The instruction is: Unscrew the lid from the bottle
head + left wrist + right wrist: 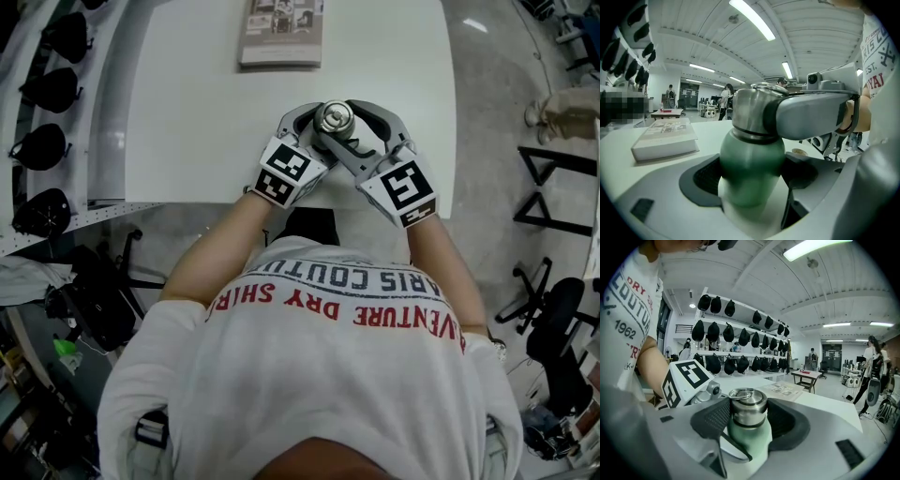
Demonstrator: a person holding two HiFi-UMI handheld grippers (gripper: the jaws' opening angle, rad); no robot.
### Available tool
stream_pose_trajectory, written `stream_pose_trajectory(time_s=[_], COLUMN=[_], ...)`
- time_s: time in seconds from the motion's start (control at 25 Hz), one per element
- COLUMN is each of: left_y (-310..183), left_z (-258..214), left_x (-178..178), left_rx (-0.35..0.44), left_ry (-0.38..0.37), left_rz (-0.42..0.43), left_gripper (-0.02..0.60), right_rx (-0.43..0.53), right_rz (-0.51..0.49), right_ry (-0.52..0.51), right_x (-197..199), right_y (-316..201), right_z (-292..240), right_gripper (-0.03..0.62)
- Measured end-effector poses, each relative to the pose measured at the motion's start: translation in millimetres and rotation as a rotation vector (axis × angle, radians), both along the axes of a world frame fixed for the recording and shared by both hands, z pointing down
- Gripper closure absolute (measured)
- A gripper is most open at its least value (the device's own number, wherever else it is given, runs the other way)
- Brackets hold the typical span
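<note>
A green bottle with a steel lid stands upright near the front edge of the white table. My left gripper reaches in from the left and is shut on the green body, with the pads against both sides in the left gripper view. My right gripper comes in from the right, higher up. Its ribbed pads close on the steel lid, which has a ring on top. The green shoulder shows just below that grip. The bottle's base is hidden.
A book lies flat at the table's far edge. A rack of dark caps runs along the left. Office chairs and a black frame stand on the floor to the right. People stand far off in the room.
</note>
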State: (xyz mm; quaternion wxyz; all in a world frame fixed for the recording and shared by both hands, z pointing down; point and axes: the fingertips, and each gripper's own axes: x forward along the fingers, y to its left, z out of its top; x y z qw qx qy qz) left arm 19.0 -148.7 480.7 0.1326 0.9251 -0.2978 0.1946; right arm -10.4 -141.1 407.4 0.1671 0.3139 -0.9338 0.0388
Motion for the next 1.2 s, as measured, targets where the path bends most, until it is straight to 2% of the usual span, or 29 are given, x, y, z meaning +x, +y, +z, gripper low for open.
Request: stream_pose_trajectory(time_s=[0.28,0.8,1.2], left_y=[5.6,15.5,25.8], left_z=[0.5,1.4,3.0], left_x=[1.1,-1.2,-2.0], left_rx=[-0.003,-0.011,-0.007], left_ry=[-0.021,-0.075,-0.113], left_rz=[0.118,0.431,0.698], left_gripper=[0.196,0.196,0.196], right_rx=[-0.004,-0.010,-0.020], right_rz=[-0.122,-0.450,-0.627], right_ry=[0.019,0.112,0.137], right_x=[-0.6,-6.8,-9.7], right_y=[4.3,11.2,16.2], right_z=[0.5,1.2,-0.1], right_gripper=[0.352,0.352,0.352])
